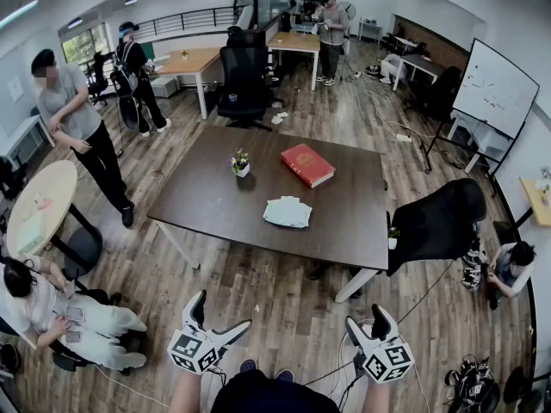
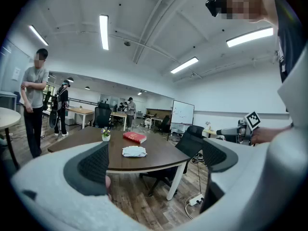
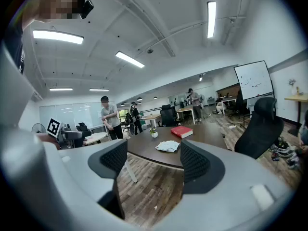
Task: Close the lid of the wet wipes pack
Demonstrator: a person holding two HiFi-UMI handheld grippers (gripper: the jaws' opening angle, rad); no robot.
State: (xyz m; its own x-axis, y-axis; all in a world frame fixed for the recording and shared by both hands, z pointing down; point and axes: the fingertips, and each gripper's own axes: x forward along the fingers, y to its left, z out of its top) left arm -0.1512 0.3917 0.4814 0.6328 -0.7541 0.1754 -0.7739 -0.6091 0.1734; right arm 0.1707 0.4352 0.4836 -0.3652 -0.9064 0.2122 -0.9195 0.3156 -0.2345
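**While the wipes pack sits out on the table, both grippers are empty**

As the person stands back from the dark table (image 1: 207, 205), the two grippers are held low over the wood floor, both aimed toward 12 o'clock and tipped slightly down. The left gripper (image 1: 222, 312) has its jaws spread wide, and nothing lies between the ribbed pads. The right gripper (image 1: 368, 319) has its jaws parted less widely and also holds nothing. The wet wipes pack (image 1: 287, 212), pale and rumpled, lies flat on the tabletop, well apart from both grippers at their 12 o'clock. It is too small to tell whether its lid is up or down. A red book (image 1: 307, 164) lies at the pack's 1 o'clock, and a small potted plant (image 1: 240, 163) stands at its 10 o'clock. A black office chair (image 1: 439, 222) sits off the table's edge at 3 o'clock.
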